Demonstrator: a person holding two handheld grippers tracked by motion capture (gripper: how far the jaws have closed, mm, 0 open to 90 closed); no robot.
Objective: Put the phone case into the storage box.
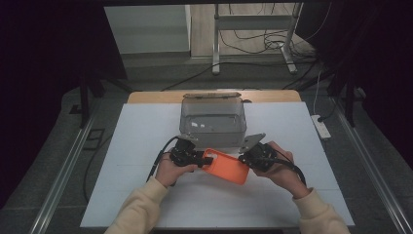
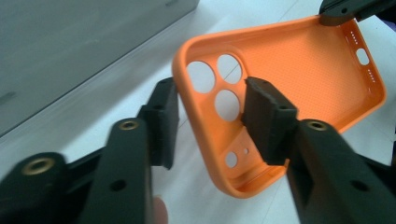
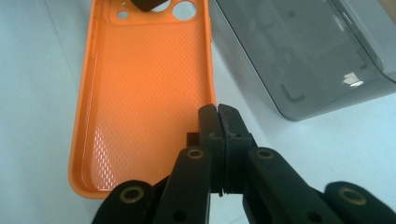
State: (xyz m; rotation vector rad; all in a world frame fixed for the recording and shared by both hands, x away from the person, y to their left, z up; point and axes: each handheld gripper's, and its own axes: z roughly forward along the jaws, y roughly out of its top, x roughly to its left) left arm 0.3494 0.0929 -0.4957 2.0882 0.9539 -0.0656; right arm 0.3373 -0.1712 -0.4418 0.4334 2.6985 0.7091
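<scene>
One left tool (image 1: 197, 157), in the person's left hand (image 1: 170, 169): jaws part open, straddling the camera-hole end wall of the case, one jaw outside and one inside; whether the pads press on the rim cannot be told

One orange phone case (image 1: 226, 165), open side up, held just above the white desk (image 1: 136, 136) between the two tools, in front of the box. Three large round camera holes and three small ones counted in the left gripper view (image 2: 289, 84); the short end near the right tool is cut off there

One right tool (image 1: 248, 158), in the right hand (image 1: 285, 170): jaws closed together, pinched on the case's long side wall near its plain end (image 3: 140, 93)

One clear grey plastic box (image 1: 213, 122), empty, hinged lid standing open behind it; its far corners are cut off in the right gripper view (image 3: 303, 56)
</scene>
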